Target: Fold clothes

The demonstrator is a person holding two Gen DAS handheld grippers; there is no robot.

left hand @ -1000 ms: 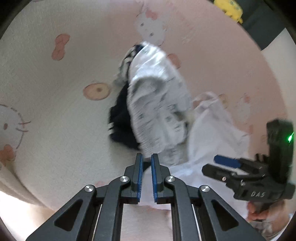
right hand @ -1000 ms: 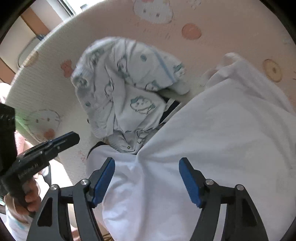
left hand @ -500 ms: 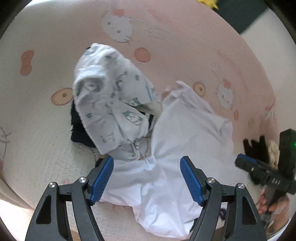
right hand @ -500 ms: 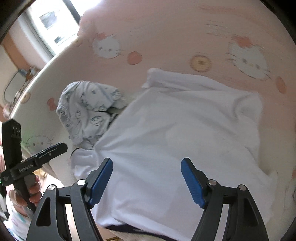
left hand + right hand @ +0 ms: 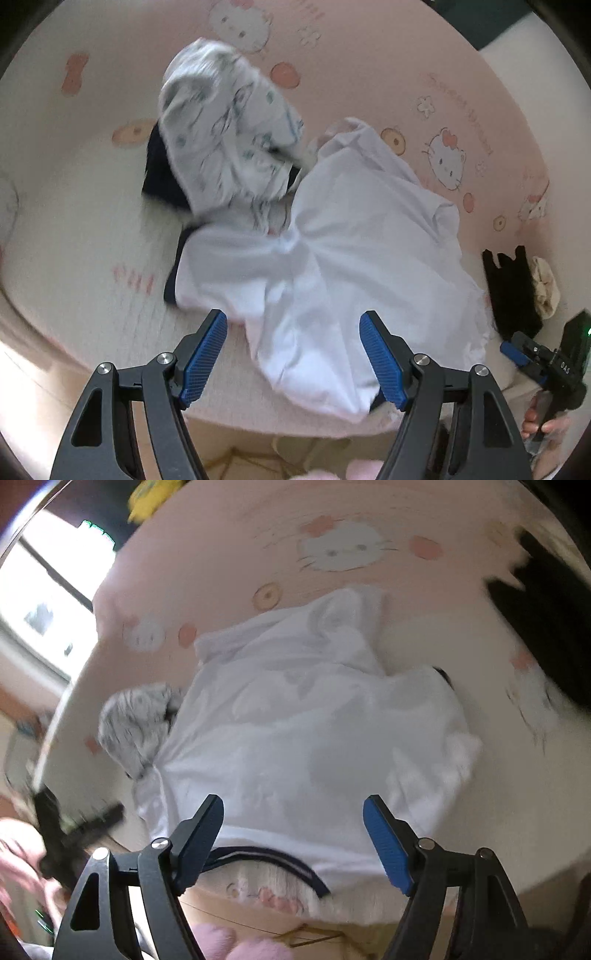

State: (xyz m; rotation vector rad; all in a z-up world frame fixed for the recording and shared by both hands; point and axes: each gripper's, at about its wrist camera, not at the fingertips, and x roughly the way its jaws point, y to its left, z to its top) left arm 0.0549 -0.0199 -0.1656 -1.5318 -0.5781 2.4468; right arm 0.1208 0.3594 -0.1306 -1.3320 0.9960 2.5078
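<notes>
1. You were, as I judge it, between two steps: the white shirt [image 5: 332,251] lay spread but crumpled on the pink cartoon-print mat [image 5: 388,55], and no fold was yet begun on it.

2. In the left wrist view the shirt filled the middle and reached toward 5 o'clock. Its dark-trimmed hem [image 5: 266,860] showed in the right wrist view at 6 o'clock, just between the fingers.

3. Your left gripper [image 5: 293,356] was released, its jaws wide apart above the near edge of the shirt, with nothing pressed between the pads.

4. Your right gripper [image 5: 293,840] was opening its jaws at that moment. The hem lay below them, but the pads did not press on it, so it was grasping nothing.

5. The next move, in my opinion, called for lowering both grippers to the near hem, one at each corner, closing on a single layer and pulling the cloth flat before folding.

6. The count in the left wrist view:
   - one white shirt;
   - one patterned garment [image 5: 229,140], at 11 o'clock, touching the shirt;
   - one dark garment [image 5: 159,177] under the patterned one;
   - one black piece [image 5: 513,291] at 3 o'clock, with a cream cloth [image 5: 545,288] just beside it;
   - two grippers.

7. I could not tell what kind of clothing the dark pieces were.
</notes>
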